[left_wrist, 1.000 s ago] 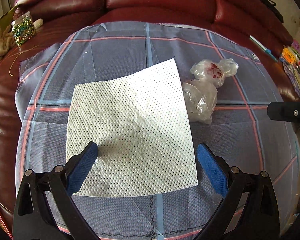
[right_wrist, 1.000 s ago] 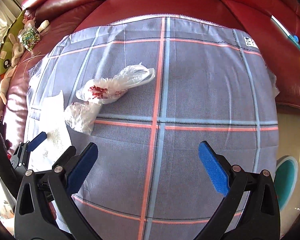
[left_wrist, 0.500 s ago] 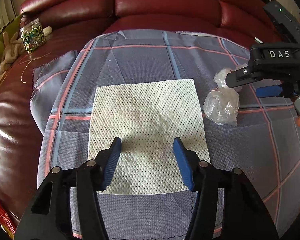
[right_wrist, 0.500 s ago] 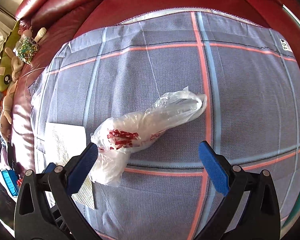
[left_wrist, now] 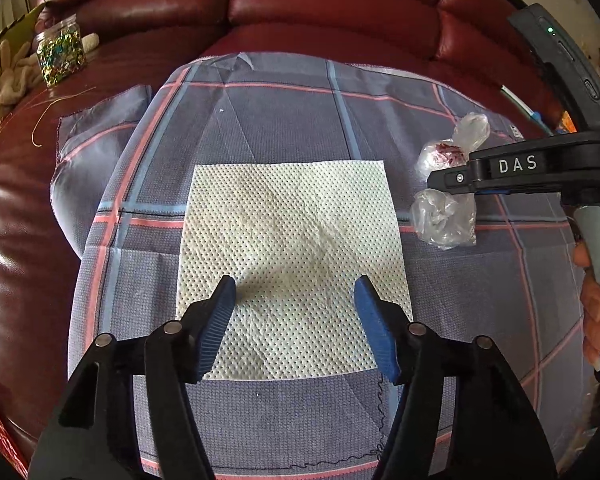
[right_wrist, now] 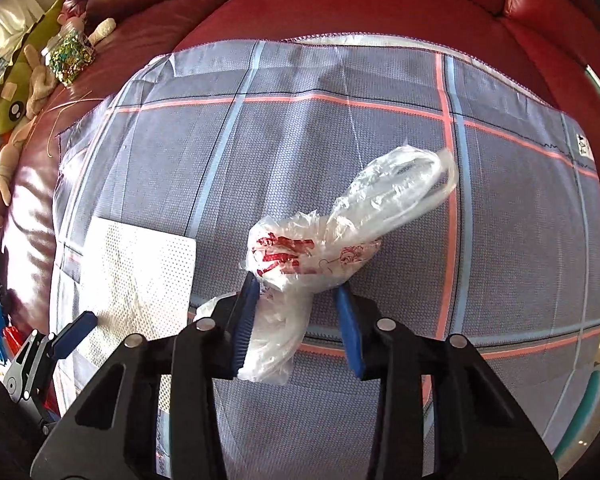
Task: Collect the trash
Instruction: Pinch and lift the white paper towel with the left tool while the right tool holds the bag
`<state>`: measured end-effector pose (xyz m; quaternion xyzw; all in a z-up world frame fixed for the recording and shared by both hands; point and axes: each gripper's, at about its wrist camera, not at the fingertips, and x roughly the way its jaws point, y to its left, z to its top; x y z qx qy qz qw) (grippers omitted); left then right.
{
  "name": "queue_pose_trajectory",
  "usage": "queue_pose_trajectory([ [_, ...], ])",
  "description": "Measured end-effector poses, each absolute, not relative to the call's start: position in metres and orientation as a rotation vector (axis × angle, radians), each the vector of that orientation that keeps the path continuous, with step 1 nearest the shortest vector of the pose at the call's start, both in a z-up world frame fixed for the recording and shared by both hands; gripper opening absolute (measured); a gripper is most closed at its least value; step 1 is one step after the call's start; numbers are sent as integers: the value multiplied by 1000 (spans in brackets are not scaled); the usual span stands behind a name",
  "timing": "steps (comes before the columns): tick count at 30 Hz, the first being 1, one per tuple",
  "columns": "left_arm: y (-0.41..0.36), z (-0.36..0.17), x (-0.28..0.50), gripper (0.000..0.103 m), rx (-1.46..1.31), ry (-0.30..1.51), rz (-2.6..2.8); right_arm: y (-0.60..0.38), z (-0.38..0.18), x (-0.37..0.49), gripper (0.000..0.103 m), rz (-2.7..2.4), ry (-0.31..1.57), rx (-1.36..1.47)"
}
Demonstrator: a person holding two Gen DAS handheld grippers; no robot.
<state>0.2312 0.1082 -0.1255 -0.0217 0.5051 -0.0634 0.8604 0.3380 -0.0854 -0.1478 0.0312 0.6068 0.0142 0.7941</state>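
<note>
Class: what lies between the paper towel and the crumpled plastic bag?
Only bare plaid cloth separates the paper towel from the plastic bag, as the left wrist view shows.

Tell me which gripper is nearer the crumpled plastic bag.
Right. The right gripper has the plastic bag between its fingers; the left gripper hangs over the paper towel, beside the bag.

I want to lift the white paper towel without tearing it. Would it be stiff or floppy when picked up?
Probably floppy: the paper towel is one thin dimpled sheet lying flat on the plaid cloth, so it should droop from any pinch. Likely very light. It may slide or bunch up rather than lift cleanly, since no edge stands up.
</note>
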Motion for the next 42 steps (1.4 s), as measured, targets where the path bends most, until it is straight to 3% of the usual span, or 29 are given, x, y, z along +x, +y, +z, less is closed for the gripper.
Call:
queue_pose_trajectory([
  [10, 111, -111, 234, 99, -41, 1073, -148, -118, -125, 290, 32, 34, 1267, 19],
  [16, 89, -131, 256, 99, -35, 1179, -170, -142, -119, 266, 32, 38, 1251, 53],
  [22, 70, -137, 256, 99, 47, 1142, -104, -158, -114, 251, 32, 53, 1239, 74],
  [25, 70, -132, 253, 75, 66, 1113, -86, -165, -114, 248, 32, 54, 1234, 102],
  [27, 70, -127, 250, 35, 78, 1099, -82, -167, -115, 246, 32, 61, 1233, 113],
  [30, 67, -125, 247, 7, 113, 1096, -43, -168, -117, 244, 32, 68, 1229, 124],
  [42, 59, -86, 223, 5, 48, 1043, -97, -192, -118, 214, 32, 61, 1209, 194],
])
